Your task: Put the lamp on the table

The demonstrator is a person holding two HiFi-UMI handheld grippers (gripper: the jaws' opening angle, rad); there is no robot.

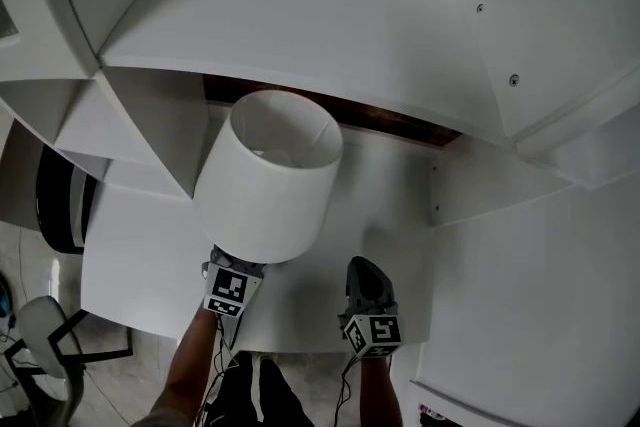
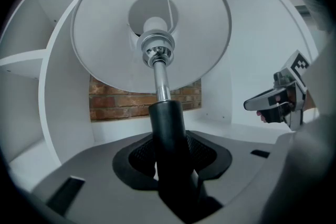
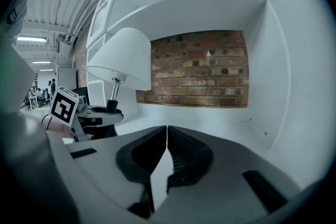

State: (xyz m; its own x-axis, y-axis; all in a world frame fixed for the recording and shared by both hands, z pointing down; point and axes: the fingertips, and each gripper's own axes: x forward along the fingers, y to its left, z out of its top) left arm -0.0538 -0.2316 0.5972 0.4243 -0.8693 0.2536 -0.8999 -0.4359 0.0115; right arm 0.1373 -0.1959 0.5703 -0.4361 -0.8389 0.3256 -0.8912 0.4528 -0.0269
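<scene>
Left gripper view shows my left gripper (image 2: 168, 157) with its fingers (image 2: 137, 157) clamped on the lamp (image 2: 167, 123), stem upright, over the counter (image 1: 385, 205); my right gripper (image 3: 167, 134) hangs beside it, fingers together on nothing.

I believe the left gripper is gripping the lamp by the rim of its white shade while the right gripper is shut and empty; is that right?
Not quite. The left gripper grips the lamp by its black stem, below the white shade, not by the rim; the left gripper view shows this. The right gripper is indeed shut and empty.
</scene>
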